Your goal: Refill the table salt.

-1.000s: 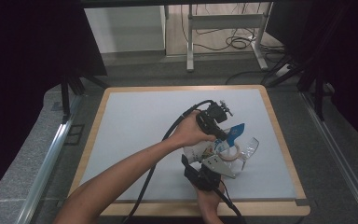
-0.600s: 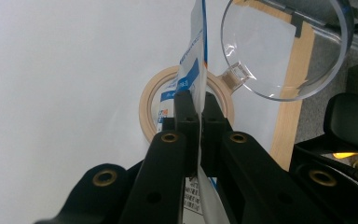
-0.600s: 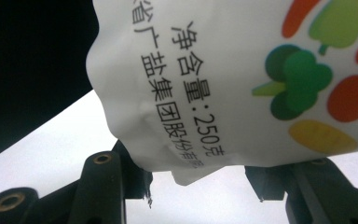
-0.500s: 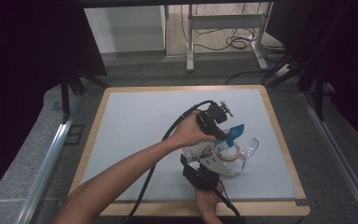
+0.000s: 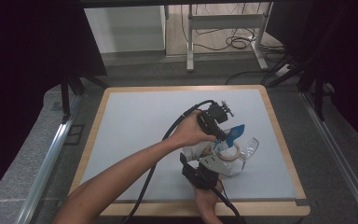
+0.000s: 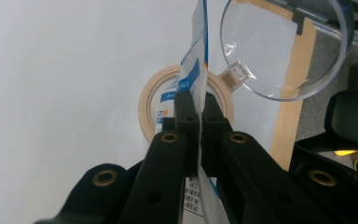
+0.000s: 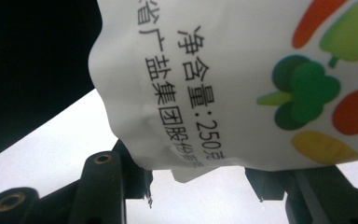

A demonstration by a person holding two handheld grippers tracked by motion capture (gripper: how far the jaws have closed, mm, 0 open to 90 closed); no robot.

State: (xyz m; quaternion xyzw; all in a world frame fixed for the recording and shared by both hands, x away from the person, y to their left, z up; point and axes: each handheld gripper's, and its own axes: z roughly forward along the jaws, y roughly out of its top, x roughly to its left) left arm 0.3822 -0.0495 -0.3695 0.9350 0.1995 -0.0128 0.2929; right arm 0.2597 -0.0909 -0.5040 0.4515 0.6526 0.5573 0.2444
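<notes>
One white pouch (image 5: 200, 150) pinched at its blue top edge by left tongs (image 6: 198, 108), right tongs (image 7: 205, 179) gripping its bottom, one clear cup (image 5: 247, 150) at three o'clock, one tape ring (image 6: 145, 105), grey bench (image 5: 135, 121).

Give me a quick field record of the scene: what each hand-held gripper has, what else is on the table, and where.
left hand-held gripper: jaws shut on the top edge of the white and blue pouch
right hand-held gripper: jaws on either side of the pouch's lower end, which bears vegetable pictures
ring: wooden ring flat on the table, under the pouch
clear item: clear plastic cup on its side beside the ring
table: pale grey mat, wooden border
</notes>
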